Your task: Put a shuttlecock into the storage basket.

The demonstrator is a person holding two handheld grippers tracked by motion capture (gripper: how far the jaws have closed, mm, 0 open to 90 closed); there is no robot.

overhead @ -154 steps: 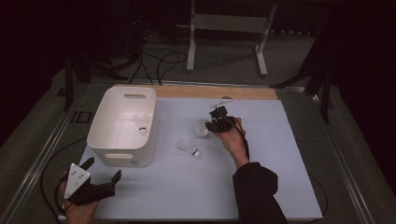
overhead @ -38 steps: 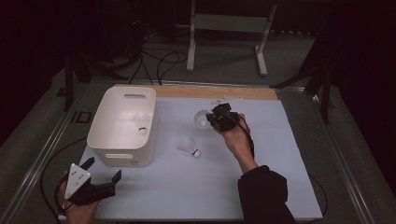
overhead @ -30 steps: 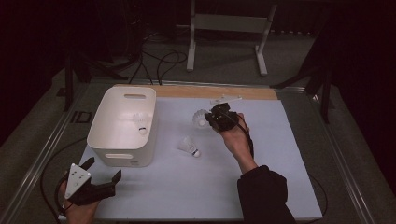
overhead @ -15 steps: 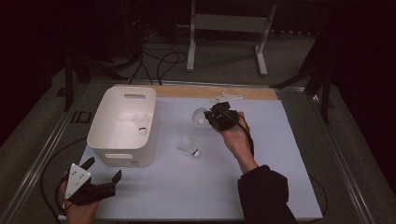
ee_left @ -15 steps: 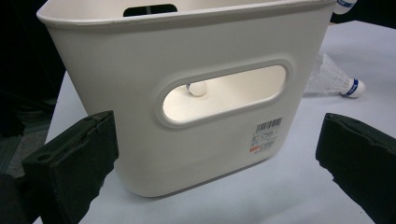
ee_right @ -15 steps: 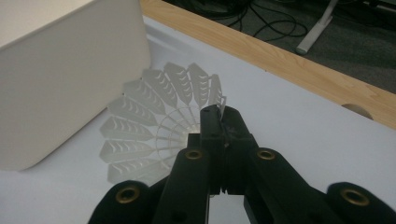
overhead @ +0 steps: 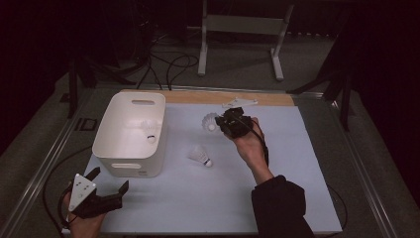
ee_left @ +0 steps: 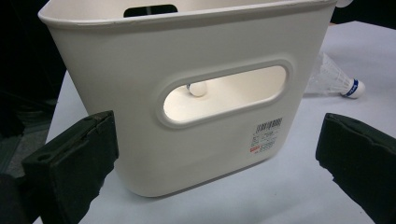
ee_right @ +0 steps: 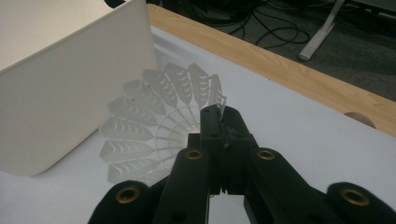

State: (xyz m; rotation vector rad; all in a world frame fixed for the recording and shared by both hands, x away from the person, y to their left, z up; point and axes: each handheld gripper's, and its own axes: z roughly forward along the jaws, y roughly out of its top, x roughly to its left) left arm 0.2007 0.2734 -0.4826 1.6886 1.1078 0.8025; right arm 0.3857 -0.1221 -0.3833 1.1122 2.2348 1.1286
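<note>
One shuttlecock (overhead: 210, 122) is pinched by its feather rim in the right gripper (overhead: 224, 124), with the bin (overhead: 130, 148) at its nine o'clock, while the left gripper (overhead: 106, 184) gapes idle.

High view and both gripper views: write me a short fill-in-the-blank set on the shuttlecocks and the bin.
1. The right gripper is shut on a ____.
2. One shuttlecock lies inside the white ____.
3. The loose shuttlecock on the table lies ____ the bin.
4. The left gripper has its jaws ____.

Missing words: shuttlecock; bin; outside; open
</note>
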